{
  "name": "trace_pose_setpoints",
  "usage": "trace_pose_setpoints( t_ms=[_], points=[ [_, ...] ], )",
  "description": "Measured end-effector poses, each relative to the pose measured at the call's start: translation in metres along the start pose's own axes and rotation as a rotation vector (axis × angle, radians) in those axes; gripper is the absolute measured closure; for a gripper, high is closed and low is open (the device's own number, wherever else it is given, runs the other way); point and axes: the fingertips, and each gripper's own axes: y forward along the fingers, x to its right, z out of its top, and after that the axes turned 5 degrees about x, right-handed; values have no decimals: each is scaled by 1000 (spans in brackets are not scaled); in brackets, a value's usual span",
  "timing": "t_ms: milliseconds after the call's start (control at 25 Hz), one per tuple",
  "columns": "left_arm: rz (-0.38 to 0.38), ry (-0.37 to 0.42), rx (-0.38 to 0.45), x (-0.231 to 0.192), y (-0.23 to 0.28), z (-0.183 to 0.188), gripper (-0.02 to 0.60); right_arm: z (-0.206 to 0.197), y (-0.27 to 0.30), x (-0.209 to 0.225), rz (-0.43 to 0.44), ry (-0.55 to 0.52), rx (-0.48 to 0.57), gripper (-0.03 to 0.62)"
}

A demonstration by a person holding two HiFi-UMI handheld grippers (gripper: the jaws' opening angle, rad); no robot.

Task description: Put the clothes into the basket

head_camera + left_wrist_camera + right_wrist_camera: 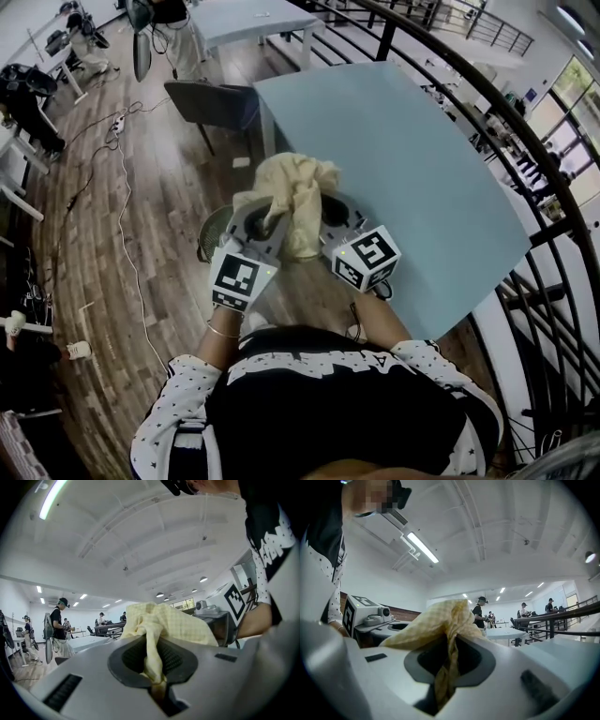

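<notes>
Over a wooden floor beside the pale blue bench [403,159], the left hand-held gripper [258,223] and right hand-held gripper [333,217] each clench a fold of the crumpled pale yellow checked cloth [292,192]. It hangs above the round dark mesh basket [212,234], which is only partly seen. The step will likely go best if the bundle is centred over the rim, lowered, and released by both together.

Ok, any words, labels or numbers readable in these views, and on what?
White lettering on the person's black shirt: cut off and warped, not readable.
Left marker cube and right marker cube: black square patterns, no words.
Yellow cloth: no label showing.
</notes>
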Motion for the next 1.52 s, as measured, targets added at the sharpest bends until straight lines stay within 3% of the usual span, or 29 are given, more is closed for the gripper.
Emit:
trace_pose_setpoints(
  t_ms=[680,1520],
  points=[
    [109,-32,-21,-80,-44,-28,541,-19,86,-43,118,6,-32,539],
    [93,-36,-26,-180,-62,-68,541,-48,190,-60,101,15,-39,539]
  ],
)
